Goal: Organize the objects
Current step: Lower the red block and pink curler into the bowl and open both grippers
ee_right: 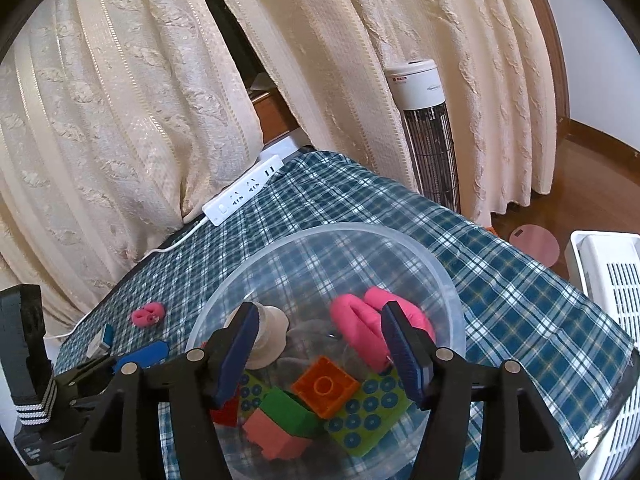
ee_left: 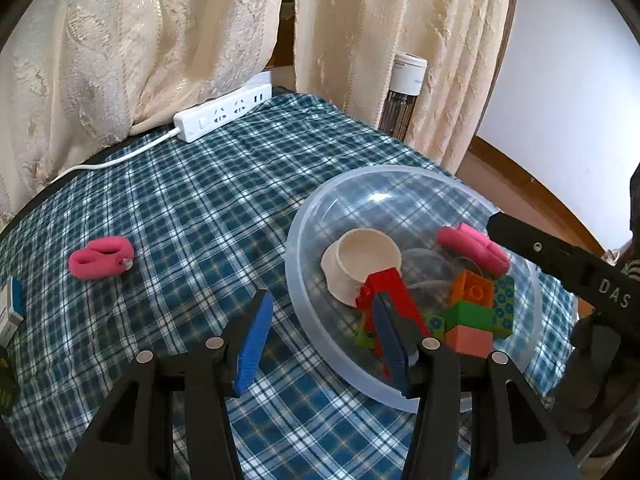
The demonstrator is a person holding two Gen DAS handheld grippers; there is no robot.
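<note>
On the checked cloth of the counter [ee_left: 192, 184], a pink rolled sock pair [ee_left: 100, 258] lies at the far left, well apart from the left hand-held gripper [ee_left: 320, 312]. That gripper's blue-padded jaws stand spread with nothing pinched. Its left pad hangs over bare cloth, and its right pad reaches over the near rim of the clear plastic bowl [ee_left: 320, 208], just in front of a red building block [ee_left: 390, 290]. Whether the pad touches the block cannot be told.

Inside the bowl, from left to right, lie a cream cup [ee_left: 360, 264] tipped on its side, the red block, a pile of orange, green and salmon bricks [ee_left: 472, 308], and a second pink sock roll [ee_left: 472, 248] towards the far right.

In the right wrist view, the right hand-held gripper [ee_right: 320, 336] is also spread and empty above the bowl. The sock roll sits just inside its right pad, which covers part of it.

A white power strip [ee_left: 224, 114] lies at the far edge, against the curtains. A small boxed item at the counter's left edge is cut off and unreadable.
</note>
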